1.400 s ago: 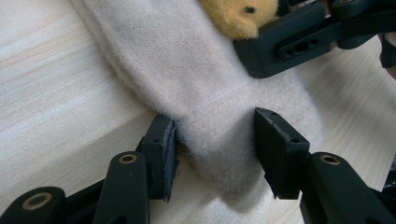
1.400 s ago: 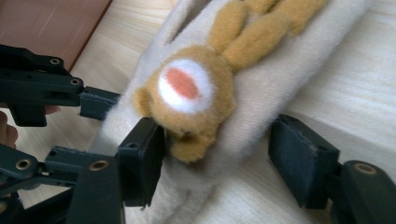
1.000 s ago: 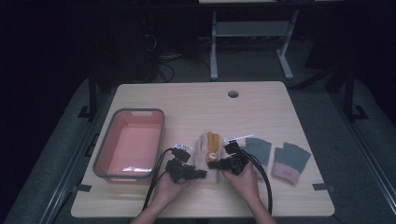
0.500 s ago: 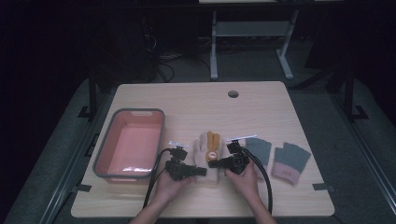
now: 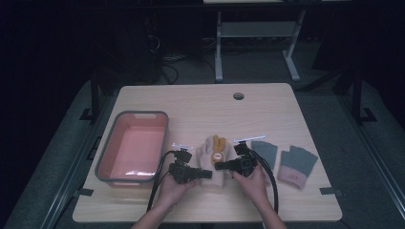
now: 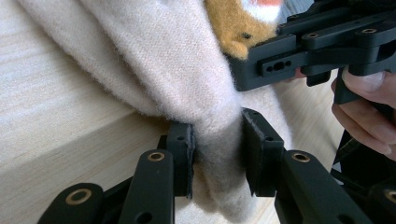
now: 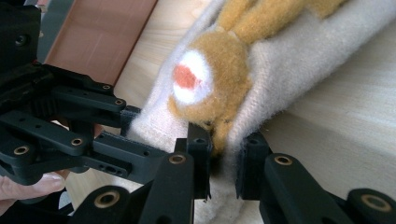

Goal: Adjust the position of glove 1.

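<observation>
Grippers on wood table, dark rm

The cream glove is a fuzzy knitted wool-like cloth with a matt, napped surface; its orange animal patch is a denser, plush pile. The table has a pale wood-grain laminate top, smooth with a slight sheen. The left gripper and right gripper are matt black plastic with brass-coloured pivot bushings and thin dark pads. The pink tub is smooth plastic. The grey gloves are matt knit.
</observation>
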Motion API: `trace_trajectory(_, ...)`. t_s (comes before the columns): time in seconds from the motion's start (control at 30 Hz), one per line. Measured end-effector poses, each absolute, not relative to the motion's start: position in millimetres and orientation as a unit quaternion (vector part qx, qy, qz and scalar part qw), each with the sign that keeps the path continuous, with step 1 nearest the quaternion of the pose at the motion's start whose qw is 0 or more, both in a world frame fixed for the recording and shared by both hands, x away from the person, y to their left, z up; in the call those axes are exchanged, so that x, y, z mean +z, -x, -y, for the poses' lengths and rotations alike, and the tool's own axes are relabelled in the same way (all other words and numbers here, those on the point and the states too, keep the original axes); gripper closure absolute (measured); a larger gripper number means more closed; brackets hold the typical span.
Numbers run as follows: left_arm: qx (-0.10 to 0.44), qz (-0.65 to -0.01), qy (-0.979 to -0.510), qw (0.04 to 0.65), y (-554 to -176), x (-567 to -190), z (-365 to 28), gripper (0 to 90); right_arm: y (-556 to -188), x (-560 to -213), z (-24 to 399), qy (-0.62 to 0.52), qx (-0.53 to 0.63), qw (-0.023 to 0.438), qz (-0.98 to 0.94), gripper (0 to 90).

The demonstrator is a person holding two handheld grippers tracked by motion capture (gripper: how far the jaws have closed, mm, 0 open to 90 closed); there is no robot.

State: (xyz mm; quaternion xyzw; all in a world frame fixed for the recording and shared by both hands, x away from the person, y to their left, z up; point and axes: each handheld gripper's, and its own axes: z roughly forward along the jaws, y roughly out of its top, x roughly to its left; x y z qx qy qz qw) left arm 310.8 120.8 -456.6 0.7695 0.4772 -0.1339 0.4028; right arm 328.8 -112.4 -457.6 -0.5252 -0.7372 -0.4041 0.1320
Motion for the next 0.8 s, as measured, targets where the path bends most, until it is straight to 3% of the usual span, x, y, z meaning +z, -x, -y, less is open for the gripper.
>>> trace_trajectory(0.8, -0.132, -0.457, -0.764, 0.435, -312.8, -426.8, -130.1, 67.3, -330.9, -421.1, 113.0, 0.512, -0.419, 0.137, 0.737, 79.5)
